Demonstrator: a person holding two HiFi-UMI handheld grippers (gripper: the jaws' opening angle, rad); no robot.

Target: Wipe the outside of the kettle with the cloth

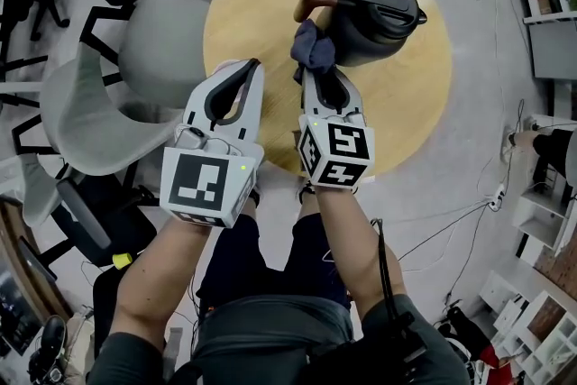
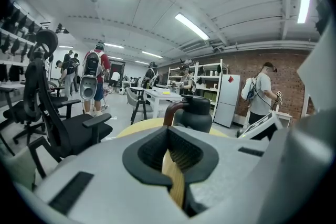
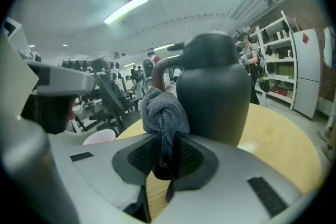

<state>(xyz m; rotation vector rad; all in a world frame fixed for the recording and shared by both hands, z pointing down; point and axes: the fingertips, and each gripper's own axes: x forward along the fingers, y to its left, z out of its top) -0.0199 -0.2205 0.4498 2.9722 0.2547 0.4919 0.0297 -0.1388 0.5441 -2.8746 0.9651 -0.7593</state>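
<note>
Head view: right gripper [image 1: 317, 72] clamps bunched cloth [image 1: 313, 48] against near-left side of kettle [image 1: 379, 18] on round table [image 1: 415, 104]; left gripper [image 1: 245, 68] hangs left, apart.
Left gripper view: jaws together, empty, kettle far beyond.
Right gripper view: pinches cloth, kettle just behind.

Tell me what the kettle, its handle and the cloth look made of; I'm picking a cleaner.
Kettle: dark matte body with dull highlights, plastic or coated metal, can't tell which. Handle: brown and curved, wood-like, maybe stained wood. Cloth: soft grey-blue textile, bunched in limp folds, likely microfibre or cotton.
</note>
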